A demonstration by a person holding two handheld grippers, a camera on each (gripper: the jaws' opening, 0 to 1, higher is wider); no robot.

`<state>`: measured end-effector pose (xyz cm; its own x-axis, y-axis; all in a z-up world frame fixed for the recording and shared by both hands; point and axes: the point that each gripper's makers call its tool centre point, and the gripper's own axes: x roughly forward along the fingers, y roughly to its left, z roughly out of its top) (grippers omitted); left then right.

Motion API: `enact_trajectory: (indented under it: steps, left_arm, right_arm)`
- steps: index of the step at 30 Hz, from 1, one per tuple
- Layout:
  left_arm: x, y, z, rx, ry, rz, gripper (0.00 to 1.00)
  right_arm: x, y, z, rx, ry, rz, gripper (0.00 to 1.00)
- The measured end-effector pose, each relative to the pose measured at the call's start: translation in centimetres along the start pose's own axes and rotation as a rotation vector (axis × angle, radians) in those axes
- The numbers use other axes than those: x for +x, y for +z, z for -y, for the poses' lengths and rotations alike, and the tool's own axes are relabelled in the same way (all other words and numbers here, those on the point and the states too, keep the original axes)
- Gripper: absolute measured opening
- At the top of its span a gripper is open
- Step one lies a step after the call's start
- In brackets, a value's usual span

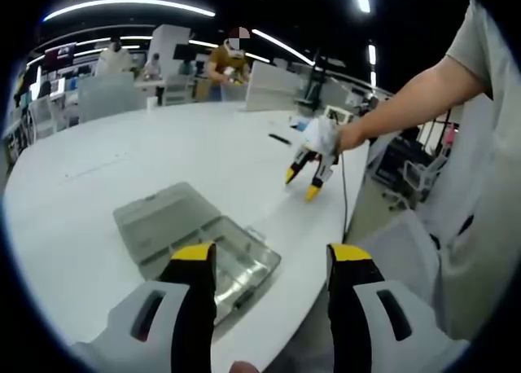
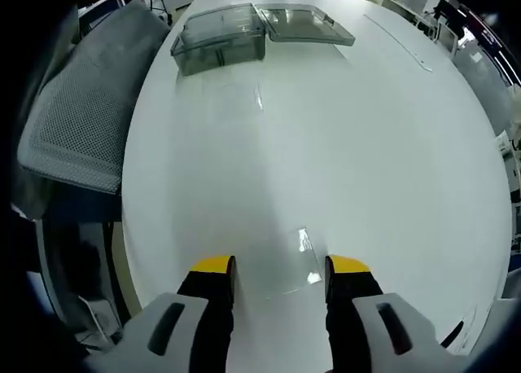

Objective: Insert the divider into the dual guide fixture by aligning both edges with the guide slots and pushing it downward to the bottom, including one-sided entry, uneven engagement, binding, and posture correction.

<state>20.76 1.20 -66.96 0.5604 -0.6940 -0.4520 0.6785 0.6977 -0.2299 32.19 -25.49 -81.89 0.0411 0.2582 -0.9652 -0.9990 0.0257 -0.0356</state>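
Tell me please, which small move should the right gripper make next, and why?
Probably lower the right gripper and close it on the clear divider. The divider lies flat on the white table between the open, empty jaws, and the fixture box waits open across the table.

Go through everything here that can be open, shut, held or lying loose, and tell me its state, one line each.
Plastic case: open, lid folded flat on the white table.
Clear divider: lying flat on the table just ahead of the right gripper, not held.
Left gripper: open, empty, above the case.
Right gripper: open, empty, jaws either side of the divider's near edge.
Mesh chair: unoccupied, beside the table.
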Motion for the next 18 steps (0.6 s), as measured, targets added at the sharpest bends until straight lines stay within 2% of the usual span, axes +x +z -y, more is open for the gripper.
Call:
enact_trajectory:
  steps: [18]
  left_arm:
    - [0.06,0.1,0.3,0.023,0.0,-0.015,0.59]
  right_arm:
    - [0.0,0.16,-0.61,-0.037,0.046,-0.022,0.34]
